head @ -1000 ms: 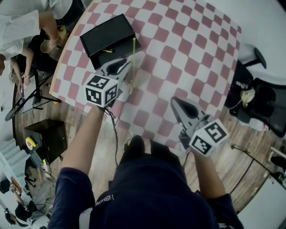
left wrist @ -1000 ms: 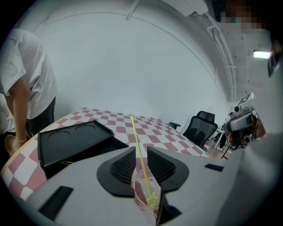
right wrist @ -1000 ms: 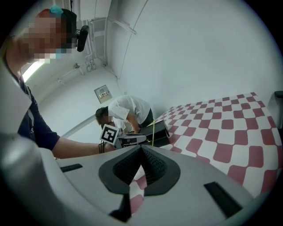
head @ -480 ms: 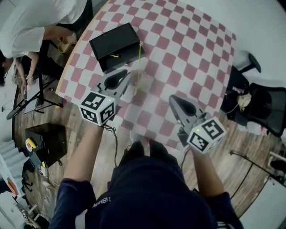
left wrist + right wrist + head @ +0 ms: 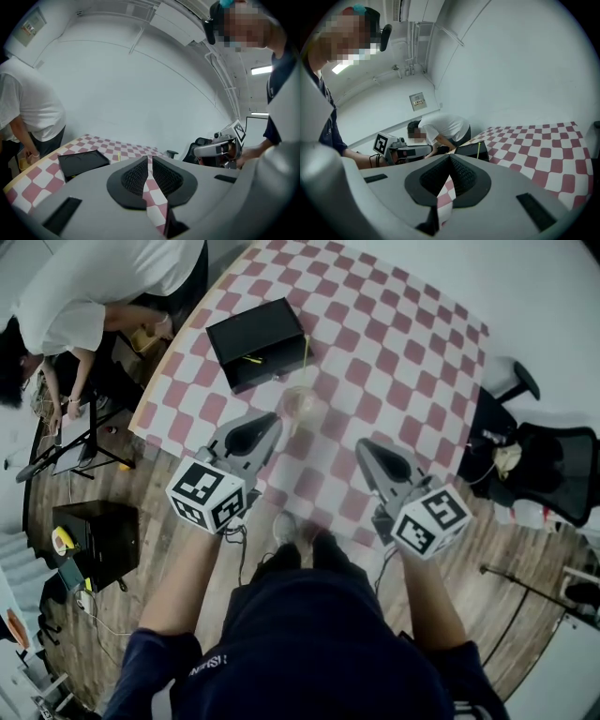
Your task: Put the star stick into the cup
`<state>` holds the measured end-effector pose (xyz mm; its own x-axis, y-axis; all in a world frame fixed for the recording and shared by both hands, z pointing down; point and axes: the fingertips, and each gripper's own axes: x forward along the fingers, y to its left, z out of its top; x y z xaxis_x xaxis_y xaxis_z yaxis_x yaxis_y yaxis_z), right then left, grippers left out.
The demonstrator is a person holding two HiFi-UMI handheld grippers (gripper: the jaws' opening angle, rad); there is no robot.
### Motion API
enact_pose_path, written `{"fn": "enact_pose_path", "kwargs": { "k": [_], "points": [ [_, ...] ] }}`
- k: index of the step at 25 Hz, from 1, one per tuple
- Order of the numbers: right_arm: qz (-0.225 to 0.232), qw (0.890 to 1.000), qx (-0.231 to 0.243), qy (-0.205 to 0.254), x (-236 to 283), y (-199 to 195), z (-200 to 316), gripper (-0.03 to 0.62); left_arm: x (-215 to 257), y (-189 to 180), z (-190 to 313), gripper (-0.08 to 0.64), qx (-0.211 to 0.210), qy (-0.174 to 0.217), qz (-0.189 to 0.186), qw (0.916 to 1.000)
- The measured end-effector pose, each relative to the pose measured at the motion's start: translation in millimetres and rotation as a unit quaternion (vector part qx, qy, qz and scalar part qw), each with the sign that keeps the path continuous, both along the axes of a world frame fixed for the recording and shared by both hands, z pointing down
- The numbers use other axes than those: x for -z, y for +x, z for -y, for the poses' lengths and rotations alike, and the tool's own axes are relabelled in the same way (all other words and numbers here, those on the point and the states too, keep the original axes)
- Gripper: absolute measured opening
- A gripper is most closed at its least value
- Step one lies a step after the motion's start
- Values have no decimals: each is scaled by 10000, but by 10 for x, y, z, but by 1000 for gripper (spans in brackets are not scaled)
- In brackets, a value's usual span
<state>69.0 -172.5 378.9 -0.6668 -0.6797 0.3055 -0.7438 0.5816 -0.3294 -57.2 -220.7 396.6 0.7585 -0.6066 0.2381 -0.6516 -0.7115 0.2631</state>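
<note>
Starting at the left of the head view, a person in a white shirt (image 5: pixel 84 287) bends beside the desk (image 5: pixel 403 343). A black box (image 5: pixel 258 341) sits on the checked cloth with a small yellow piece (image 5: pixel 248 359) on its lid. My left tongs (image 5: pixel 268 427) hang over the desk's near edge, just short of the clear cup (image 5: pixel 300 405). Their own view shows a narrow slit between the pads with only checked cloth in it, so they carry nothing. The yellow star stick (image 5: pixel 305 357) stands in the cup, its top near the box's corner; I can't make out the star end. Further right, my right tongs (image 5: pixel 367 452) hang apart from the cup, pads meeting at the tips, also empty.

I judge the placing done and this the backing-off step. The next move calls only for drawing both tongs clear without nudging the cup, which looks light and easy to tip.

Only the head view shows the stick inside the cup. In the left gripper view the cup hides behind the tongs' body, and just a sliver of yellow shows by the box. The right gripper view shows the stick upright beside the box, and the left tongs' marker cube
</note>
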Motion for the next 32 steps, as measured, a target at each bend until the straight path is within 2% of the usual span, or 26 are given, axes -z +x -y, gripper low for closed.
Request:
{"fn": "enact_pose_path", "kwargs": {
  "k": [12, 19, 32],
  "points": [
    [-109, 9996, 28, 245, 188, -214, -356, 8, 153, -233, -589, 43, -84, 51, -168, 9998],
    [-123, 9996, 33, 259, 210, -290, -504, 8, 264, -326, -776, 37, -45, 71, -287, 9996],
    [-134, 9993, 97, 327, 260, -387, -578, 8, 402, -276, -915, 32, -229, 260, -244, 9991]
  ]
}}
